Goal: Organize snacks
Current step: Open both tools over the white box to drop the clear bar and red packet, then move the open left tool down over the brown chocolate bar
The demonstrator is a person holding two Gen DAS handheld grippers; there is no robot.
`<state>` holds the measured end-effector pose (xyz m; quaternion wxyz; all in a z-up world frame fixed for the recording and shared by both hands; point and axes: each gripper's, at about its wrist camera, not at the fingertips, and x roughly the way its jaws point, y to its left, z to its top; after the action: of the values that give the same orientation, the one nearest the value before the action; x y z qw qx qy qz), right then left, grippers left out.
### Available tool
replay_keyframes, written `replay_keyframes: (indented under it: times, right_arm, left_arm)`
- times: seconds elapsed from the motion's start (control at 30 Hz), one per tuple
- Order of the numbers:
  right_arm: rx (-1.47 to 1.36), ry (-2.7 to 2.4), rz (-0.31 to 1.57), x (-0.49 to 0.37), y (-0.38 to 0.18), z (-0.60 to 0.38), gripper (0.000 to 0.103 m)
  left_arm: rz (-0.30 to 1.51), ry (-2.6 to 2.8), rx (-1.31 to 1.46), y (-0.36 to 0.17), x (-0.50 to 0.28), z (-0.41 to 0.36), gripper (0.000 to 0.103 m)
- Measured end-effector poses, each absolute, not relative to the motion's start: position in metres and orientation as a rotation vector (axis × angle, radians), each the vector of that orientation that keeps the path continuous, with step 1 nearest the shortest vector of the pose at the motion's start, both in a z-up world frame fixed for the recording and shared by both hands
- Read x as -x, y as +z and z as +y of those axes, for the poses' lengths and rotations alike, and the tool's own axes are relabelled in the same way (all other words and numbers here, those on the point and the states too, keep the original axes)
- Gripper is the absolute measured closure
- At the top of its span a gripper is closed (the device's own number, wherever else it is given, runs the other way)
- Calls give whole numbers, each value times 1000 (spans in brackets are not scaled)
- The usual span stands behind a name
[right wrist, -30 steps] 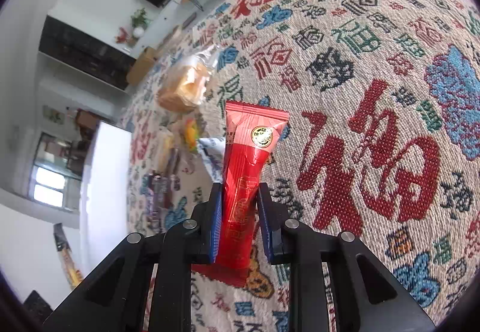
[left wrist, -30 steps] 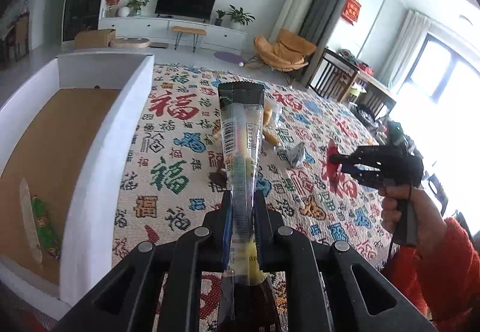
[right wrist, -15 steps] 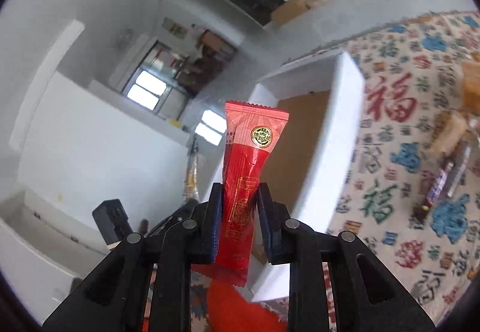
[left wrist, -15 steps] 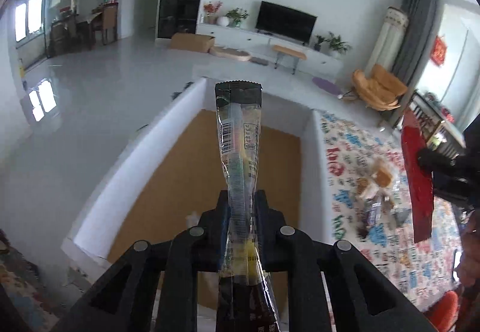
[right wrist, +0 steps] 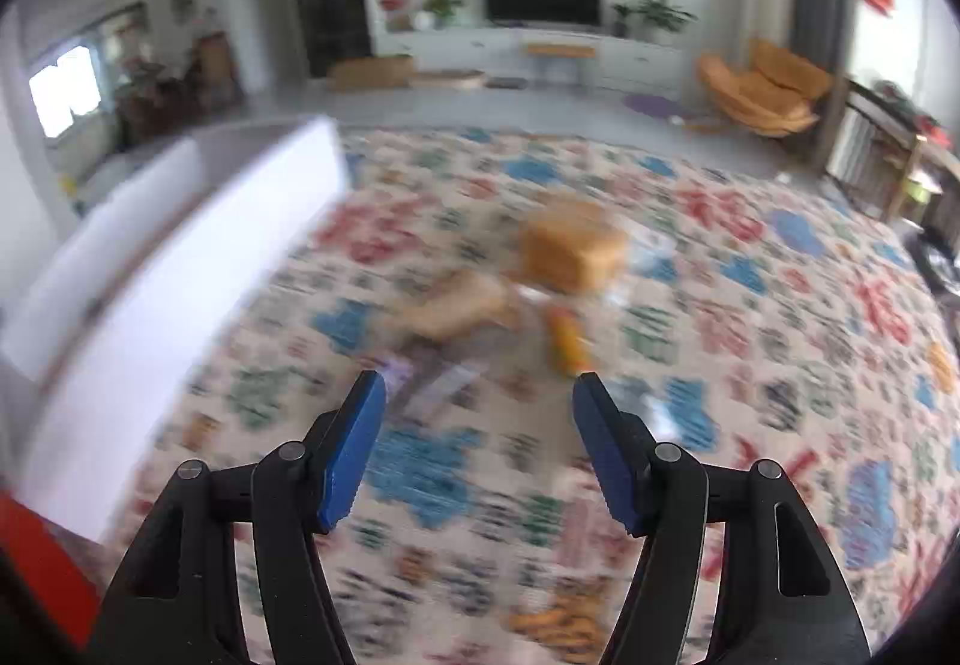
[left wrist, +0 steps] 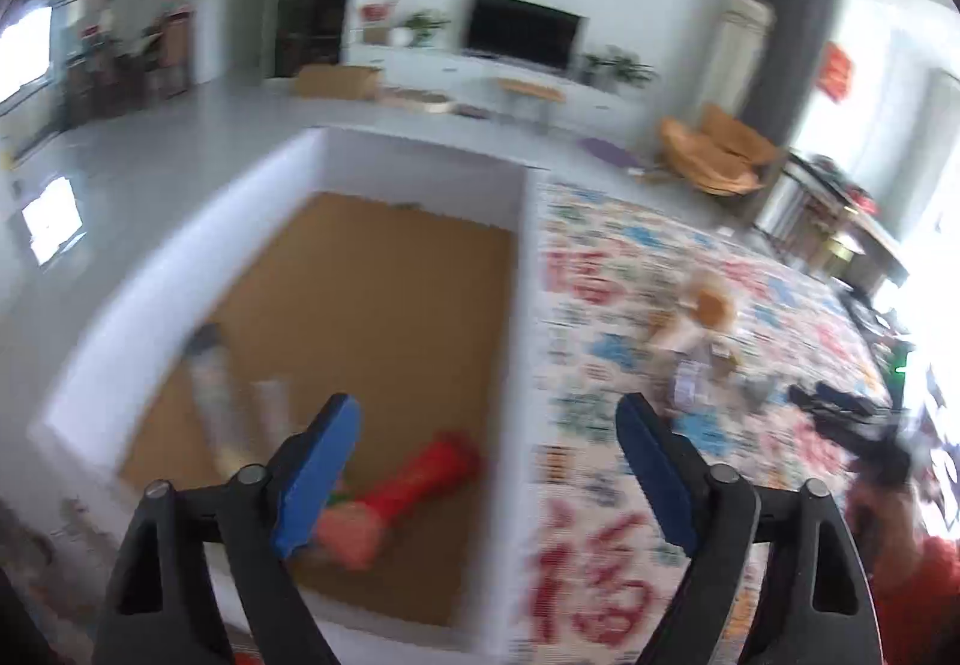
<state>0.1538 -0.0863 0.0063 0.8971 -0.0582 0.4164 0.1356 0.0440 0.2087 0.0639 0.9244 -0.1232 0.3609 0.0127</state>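
**Both packets dropped, both grippers empty**

Below my left gripper (left wrist: 486,476), inside the white-walled box with the brown cardboard floor (left wrist: 390,293), the long clear-wrapped snack stick (left wrist: 210,395) I held a second ago now lies flat beyond the left finger. The red foil packet (left wrist: 420,479) from my right gripper (right wrist: 477,443) lies between the fingers, near that same finger. Two items are sorted. Both sets of fingers are spread wide with nothing between them. My right gripper has swung back over the patterned tablecloth (right wrist: 750,305), aimed at the blurred pile of remaining snacks (right wrist: 540,281) just ahead of its fingertips.
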Motion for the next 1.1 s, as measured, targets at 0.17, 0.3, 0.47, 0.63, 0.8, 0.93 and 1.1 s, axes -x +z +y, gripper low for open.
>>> replay_keyframes:
  times: [0.17, 0.3, 0.47, 0.63, 0.8, 0.93, 1.1]
  right_arm:
    - [70, -13, 920, -155, -44, -207, 35]
    - [21, -98, 940, -163, -58, -253, 35]
    - [-46, -85, 951, -167, -71, -271, 27]
    - [-26, -71, 960, -171, -74, -265, 19]
    - [-35, -68, 959, -171, -73, -265, 19]
    - [-36, -68, 959, -171, -73, -265, 19]
    - [-36, -68, 959, -171, -73, -265, 19]
  left_arm:
    - [805, -155, 210, 31, -79, 108, 1]
    - [909, -158, 163, -24, -110, 58, 1]
    - [910, -76, 1, -60, -134, 43, 2]
    - [937, -61, -28, -79, -137, 61, 2]
    - [940, -38, -41, -89, -142, 55, 1]
    - [947, -43, -21, -90, -146, 57, 0]
    - [948, -43, -23, -90, -146, 57, 0]
